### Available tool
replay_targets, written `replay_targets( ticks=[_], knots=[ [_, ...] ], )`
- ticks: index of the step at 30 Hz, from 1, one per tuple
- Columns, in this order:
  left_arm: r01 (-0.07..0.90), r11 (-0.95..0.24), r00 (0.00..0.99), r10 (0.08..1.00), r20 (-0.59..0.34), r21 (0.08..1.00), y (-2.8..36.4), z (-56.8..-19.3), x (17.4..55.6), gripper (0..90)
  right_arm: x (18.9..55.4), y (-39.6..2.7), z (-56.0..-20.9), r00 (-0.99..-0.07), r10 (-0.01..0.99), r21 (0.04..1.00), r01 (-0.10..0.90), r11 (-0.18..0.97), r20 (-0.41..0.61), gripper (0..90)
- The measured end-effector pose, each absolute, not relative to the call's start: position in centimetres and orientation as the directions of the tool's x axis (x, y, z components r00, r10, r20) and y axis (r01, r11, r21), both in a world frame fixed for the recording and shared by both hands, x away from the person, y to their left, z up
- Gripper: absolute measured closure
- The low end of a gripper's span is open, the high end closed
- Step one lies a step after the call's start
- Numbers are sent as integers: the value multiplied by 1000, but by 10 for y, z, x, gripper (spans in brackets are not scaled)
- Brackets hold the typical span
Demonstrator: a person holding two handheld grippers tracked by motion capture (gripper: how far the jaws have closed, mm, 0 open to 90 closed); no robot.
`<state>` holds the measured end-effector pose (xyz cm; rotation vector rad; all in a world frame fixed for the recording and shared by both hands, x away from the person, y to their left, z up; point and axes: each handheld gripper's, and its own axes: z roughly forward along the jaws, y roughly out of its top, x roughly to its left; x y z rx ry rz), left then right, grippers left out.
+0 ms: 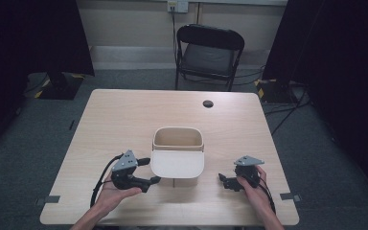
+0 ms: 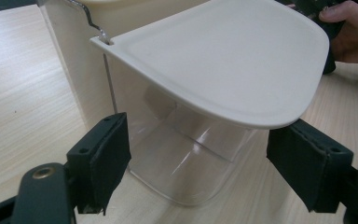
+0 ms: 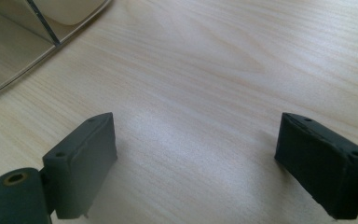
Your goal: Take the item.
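A cream container (image 1: 178, 138) stands open-topped at the middle of the table. Its flat cream lid (image 1: 177, 164) sticks out level toward me over a clear plastic section (image 2: 186, 163). My left gripper (image 1: 151, 171) is open just left of the lid's near edge. In the left gripper view the lid (image 2: 223, 60) hangs above the open jaws of the left gripper (image 2: 205, 165), and nothing is held. My right gripper (image 1: 223, 180) rests open to the right of the container, apart from it. In the right gripper view the right gripper (image 3: 196, 163) faces bare tabletop, with the clear section's corner (image 3: 9, 42) at top left.
The wooden table (image 1: 124, 115) has a dark cable hole (image 1: 208, 103) at the back. A black folding chair (image 1: 210, 52) stands beyond its far edge. Dark curtains hang on both sides. The hand holding the right gripper (image 2: 349, 28) shows past the lid.
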<state>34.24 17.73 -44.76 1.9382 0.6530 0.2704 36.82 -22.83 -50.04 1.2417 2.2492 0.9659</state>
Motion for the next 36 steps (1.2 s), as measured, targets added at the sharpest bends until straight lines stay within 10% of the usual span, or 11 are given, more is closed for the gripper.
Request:
replay_targets(
  ticks=[36],
  knots=[
    [260, -285, 847, 526, -77, 923, 178, -432, 339, 201, 368, -228, -500, -529, 849, 729, 577, 369, -11, 116]
  ],
)
